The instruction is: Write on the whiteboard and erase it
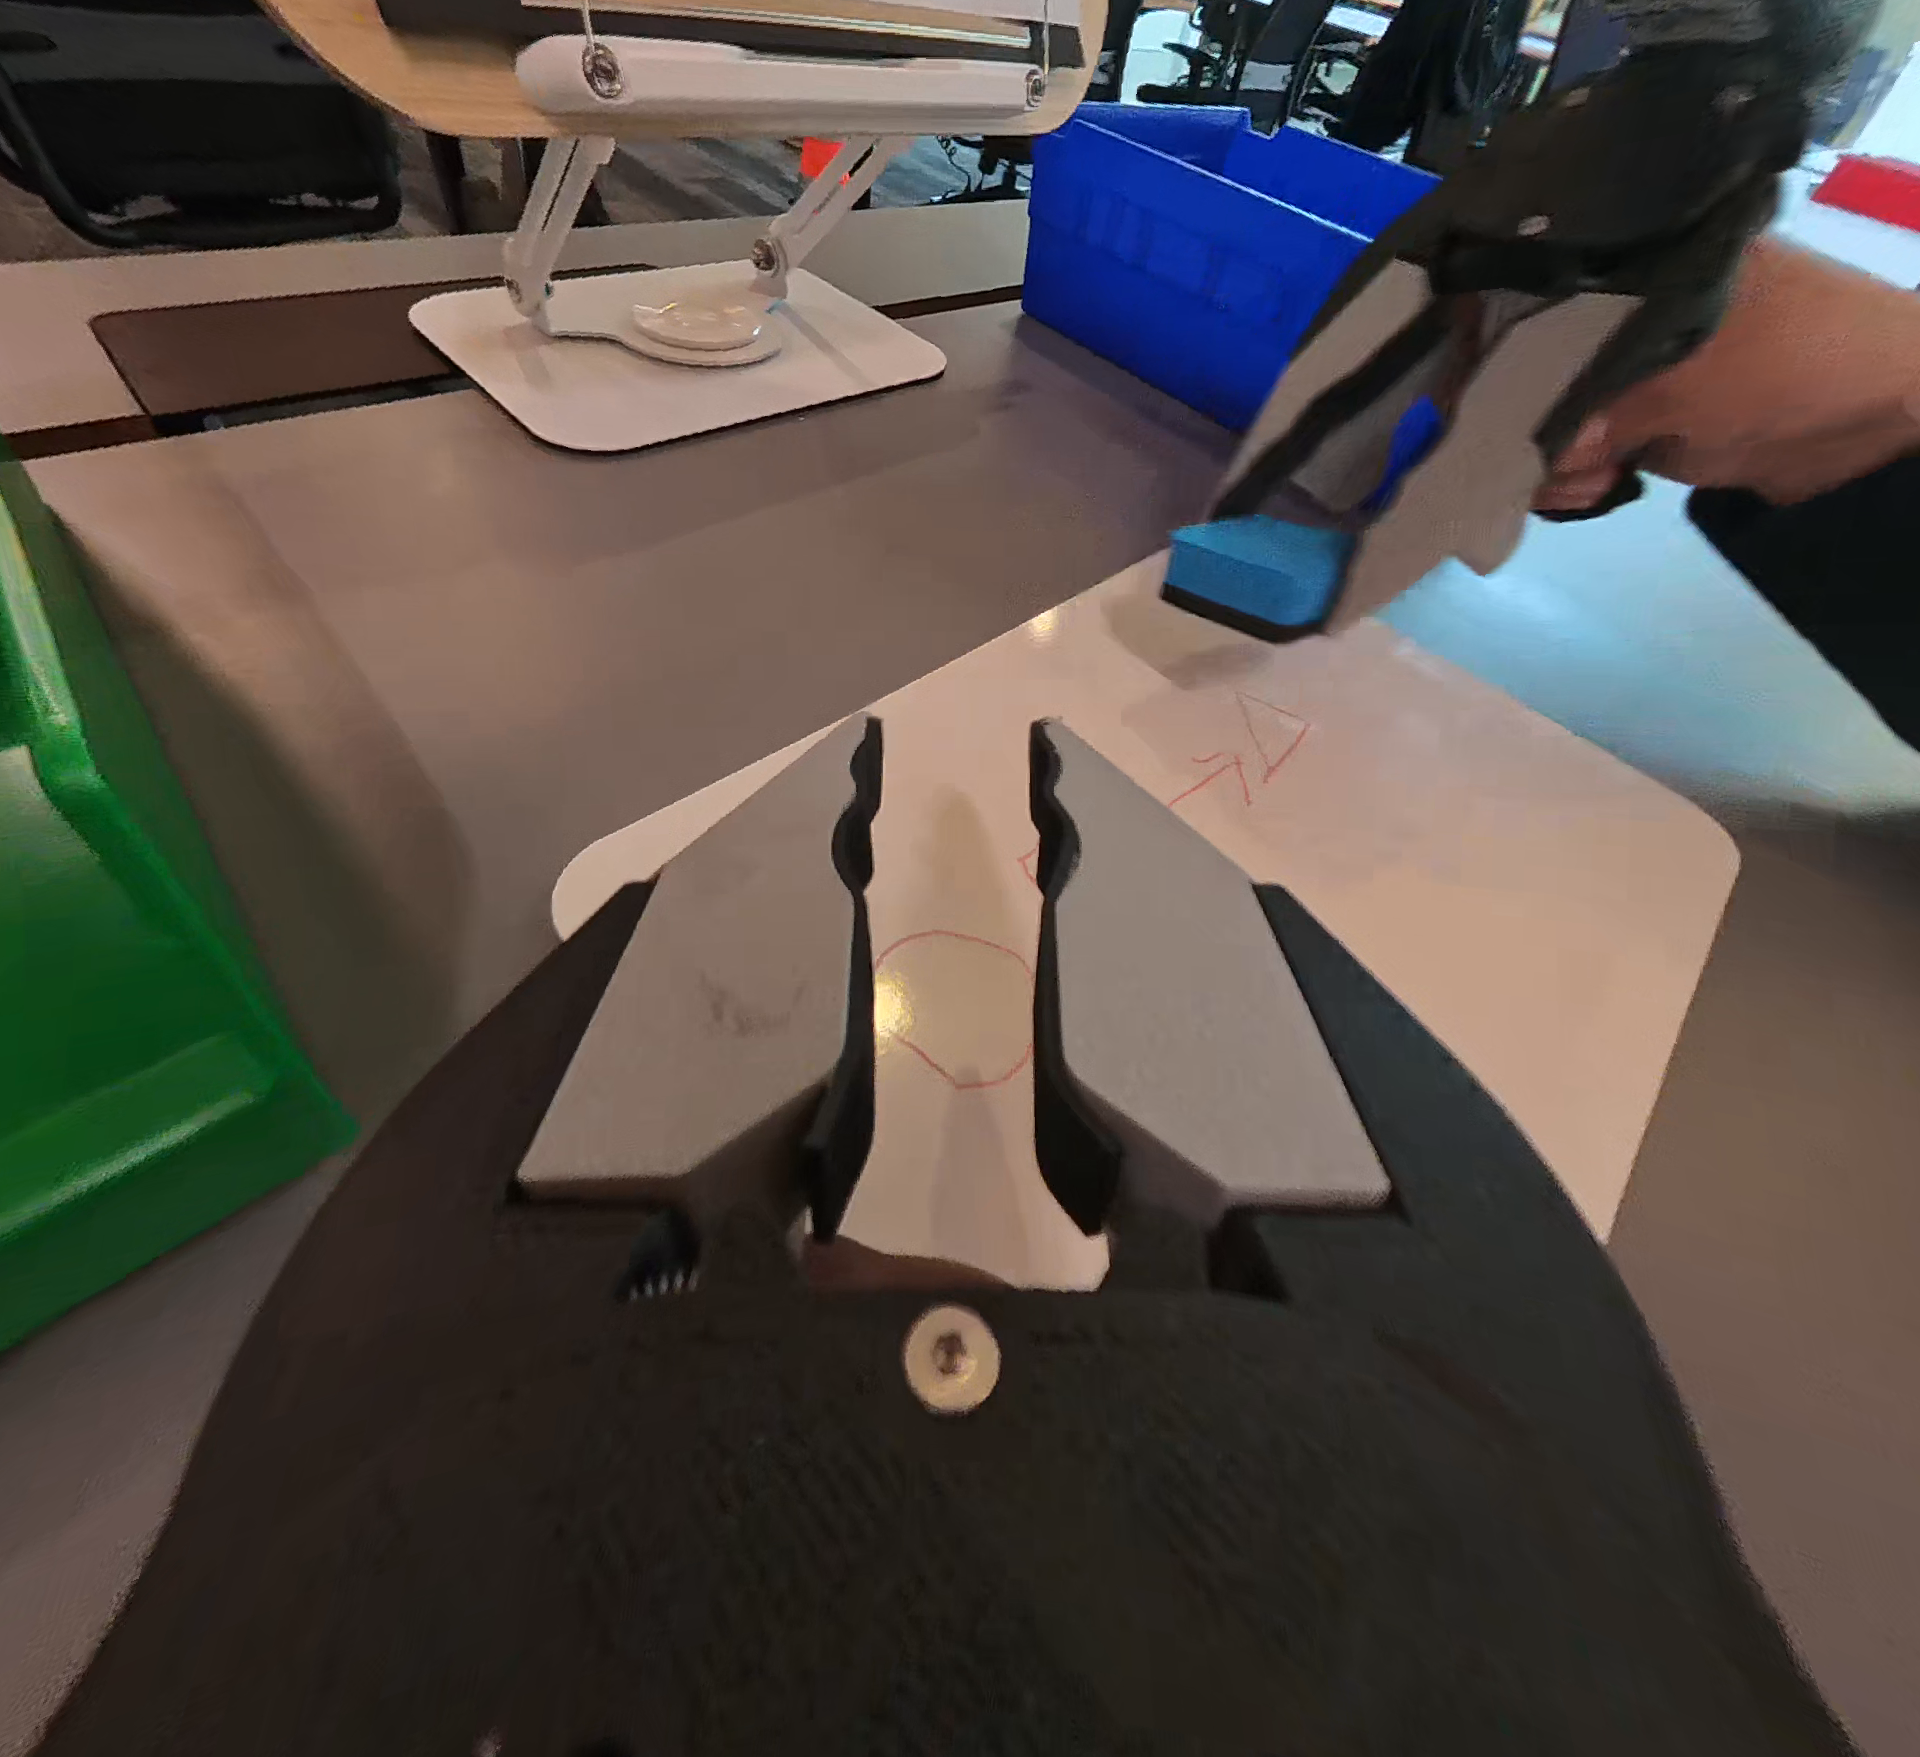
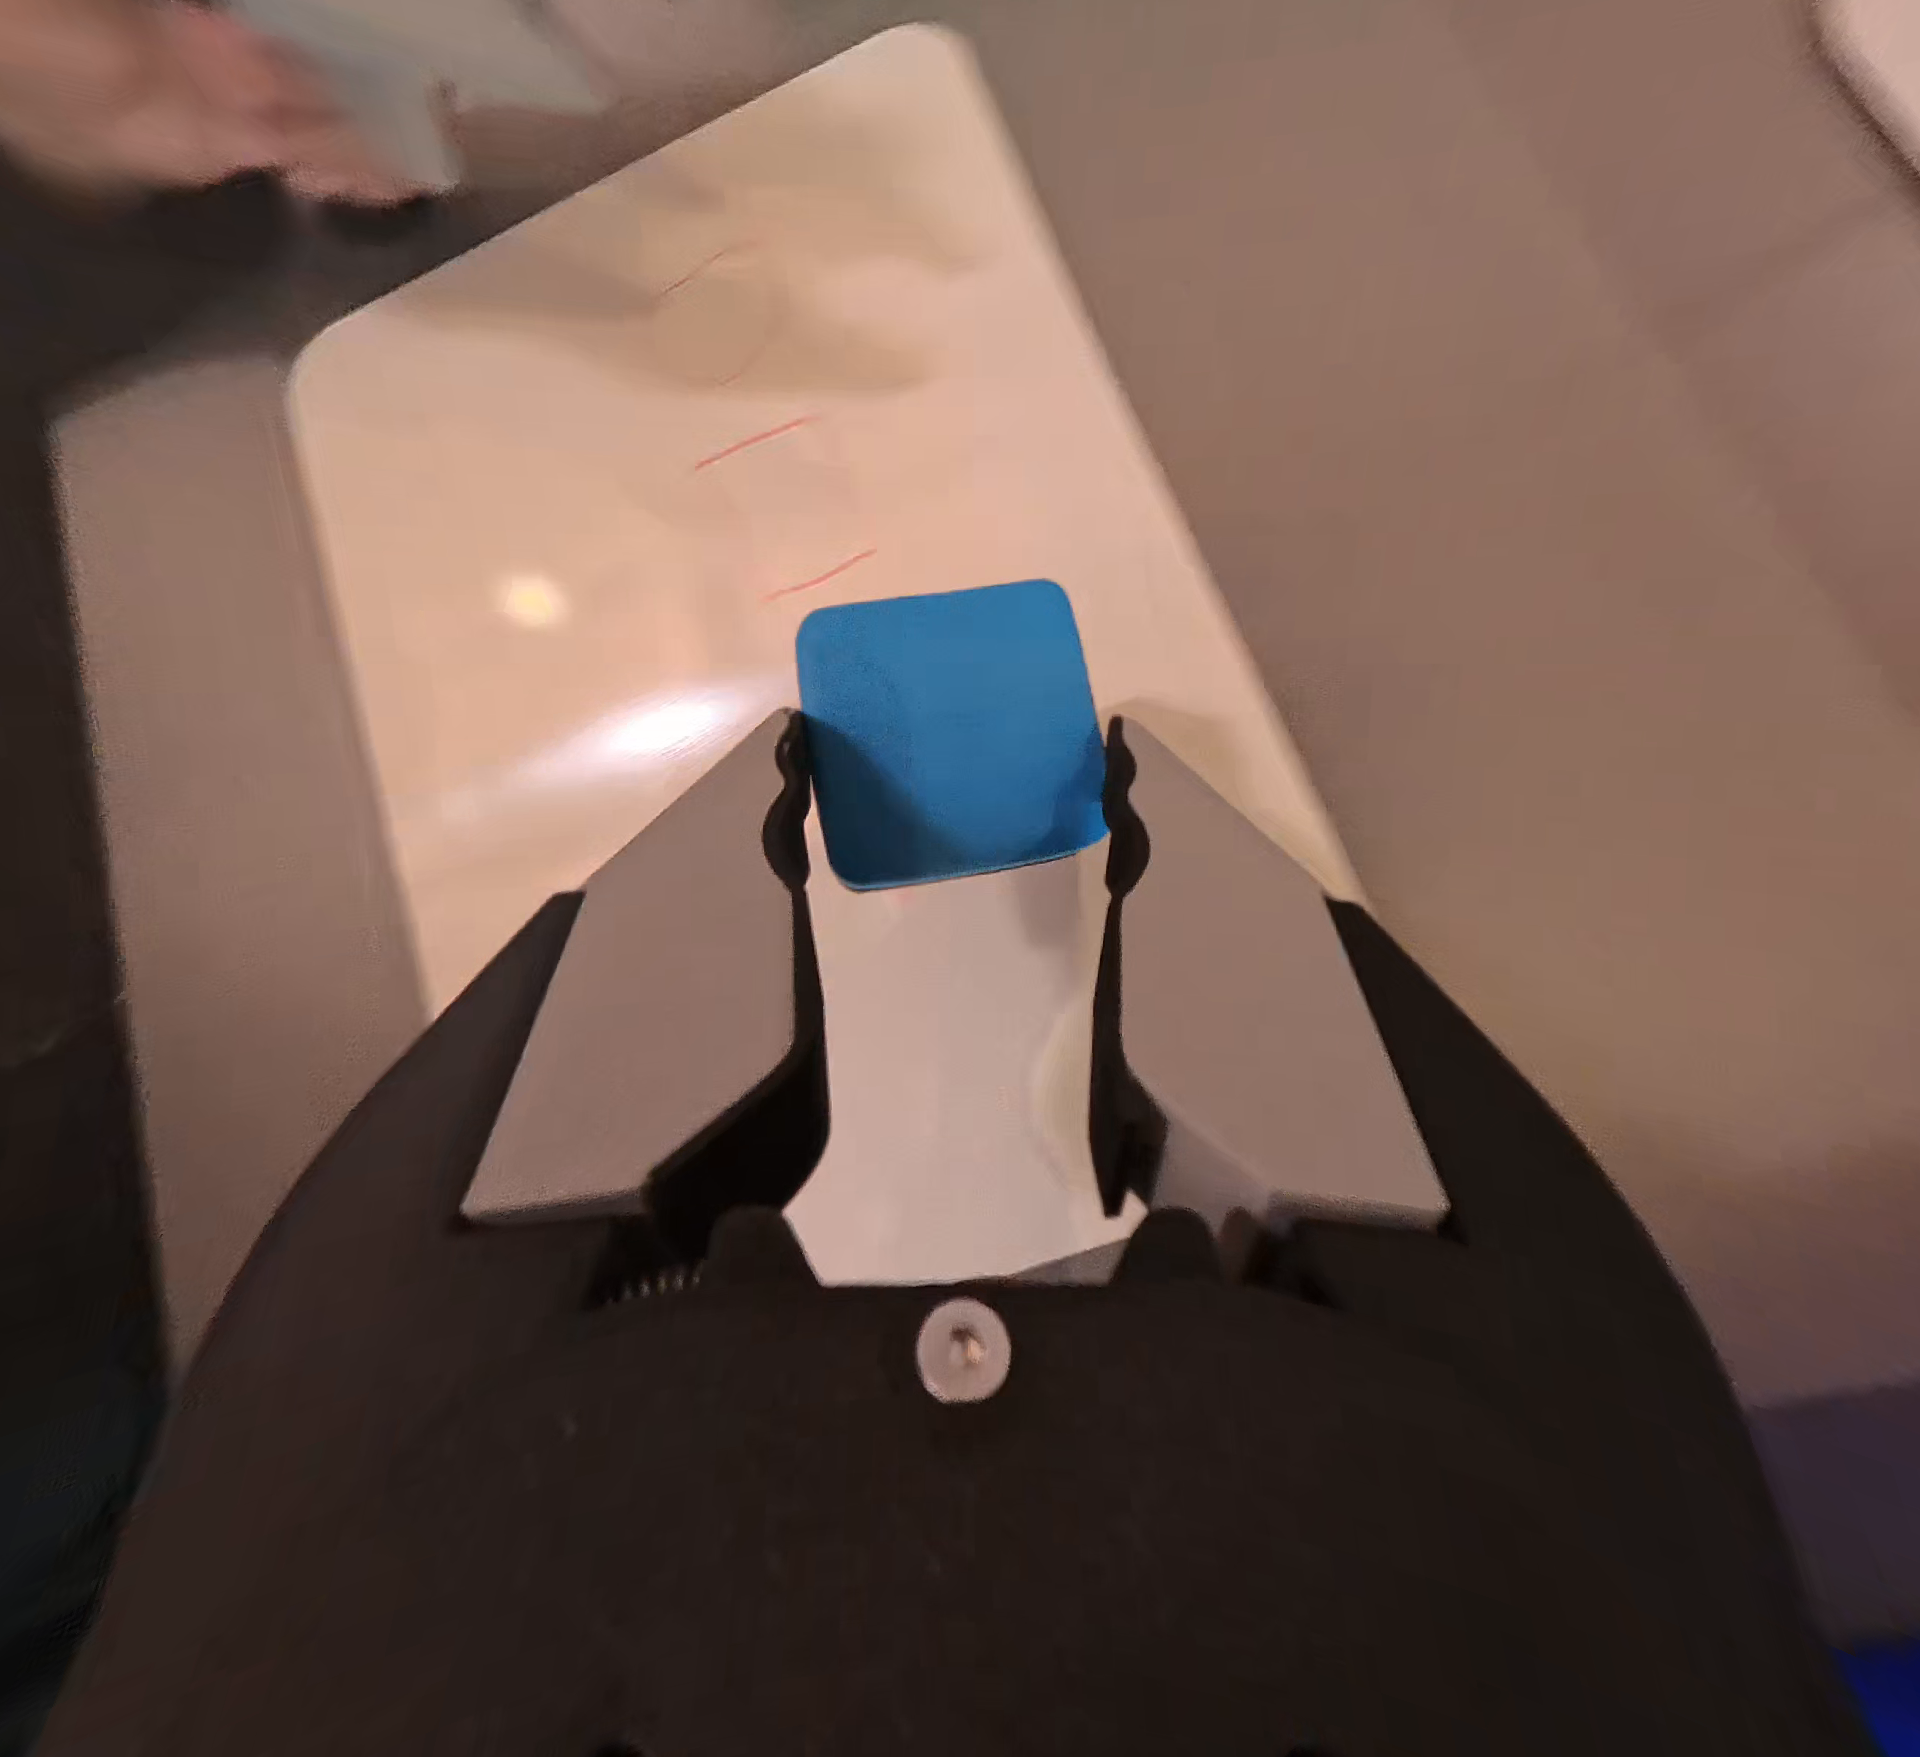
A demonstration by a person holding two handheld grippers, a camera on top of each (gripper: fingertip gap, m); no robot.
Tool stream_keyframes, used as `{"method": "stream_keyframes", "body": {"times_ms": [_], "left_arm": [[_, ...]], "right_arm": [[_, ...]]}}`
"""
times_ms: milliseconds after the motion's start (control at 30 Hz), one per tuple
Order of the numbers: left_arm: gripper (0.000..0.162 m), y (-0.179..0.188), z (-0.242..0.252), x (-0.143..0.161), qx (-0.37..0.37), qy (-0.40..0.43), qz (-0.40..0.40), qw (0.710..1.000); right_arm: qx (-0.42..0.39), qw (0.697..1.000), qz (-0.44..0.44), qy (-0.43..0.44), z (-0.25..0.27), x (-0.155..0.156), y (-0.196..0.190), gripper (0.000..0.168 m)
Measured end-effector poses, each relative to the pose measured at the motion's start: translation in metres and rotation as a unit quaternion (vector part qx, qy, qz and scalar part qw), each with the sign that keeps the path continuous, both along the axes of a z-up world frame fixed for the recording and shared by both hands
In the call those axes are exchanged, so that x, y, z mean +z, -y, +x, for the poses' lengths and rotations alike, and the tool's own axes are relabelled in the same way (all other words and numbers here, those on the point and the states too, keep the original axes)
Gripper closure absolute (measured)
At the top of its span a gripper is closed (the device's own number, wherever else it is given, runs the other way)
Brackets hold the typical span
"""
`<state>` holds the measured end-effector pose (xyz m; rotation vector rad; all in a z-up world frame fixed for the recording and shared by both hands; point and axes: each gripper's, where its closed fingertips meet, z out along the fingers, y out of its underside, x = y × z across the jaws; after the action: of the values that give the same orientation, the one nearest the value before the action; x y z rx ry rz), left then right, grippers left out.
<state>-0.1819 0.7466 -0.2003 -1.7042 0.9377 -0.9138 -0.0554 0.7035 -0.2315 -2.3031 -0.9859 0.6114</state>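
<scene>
The left gripper [image 1: 956,751] hovers parted and empty over the whiteboard [image 1: 1455,928], red marks [image 1: 961,1011] showing between its fingers; ahead-right, the right gripper [image 2: 951,751] clamps the blue eraser [image 2: 945,731] near the board's far edge, bare board beyond

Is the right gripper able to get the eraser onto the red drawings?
Probably yes. The right gripper holds the eraser just above the whiteboard, with the red drawings close by and nothing lying between. The left gripper covers part of them, though.
</scene>
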Motion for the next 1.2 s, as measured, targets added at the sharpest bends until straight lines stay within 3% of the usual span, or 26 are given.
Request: {"method": "stream_keyframes", "body": {"times_ms": [33,133,233,400,567,633,667,1200], "left_arm": [[0.136,0.000,0.000,0.000,0.000,0.001,-0.002,1.000],[0.136,0.003,0.001,0.003,-0.007,0.005,0.001,1.000],[0.136,0.005,0.002,0.001,-0.010,-0.001,0.005,1.000],[0.136,0.006,0.004,-0.003,-0.016,-0.005,-0.001,1.000],[0.136,0.008,0.005,-0.001,-0.022,-0.002,0.000,1.000],[0.136,0.008,0.005,0.000,-0.022,-0.001,0.000,1.000],[0.136,0.008,0.005,0.000,-0.023,0.000,-0.001,1.000],[0.136,0.008,0.005,-0.003,-0.025,-0.001,-0.010,1.000]], "right_arm": [[0.007,1.000,-0.003,0.016,-0.003,-0.002,0.010,0.114],[-0.008,0.997,0.034,0.068,0.001,-0.007,0.012,0.113],[-0.013,0.998,0.011,0.053,-0.004,-0.015,0.019,0.113],[-0.013,0.994,0.014,0.111,0.000,-0.036,0.025,0.111],[-0.011,0.993,0.027,0.114,0.002,-0.025,0.027,0.099],[-0.008,0.993,0.028,0.116,0.002,-0.023,0.027,0.104],[0.001,0.992,0.025,0.123,0.002,-0.026,0.029,0.118],[0.023,0.992,0.022,0.119,-0.006,-0.029,0.019,0.120]]}}
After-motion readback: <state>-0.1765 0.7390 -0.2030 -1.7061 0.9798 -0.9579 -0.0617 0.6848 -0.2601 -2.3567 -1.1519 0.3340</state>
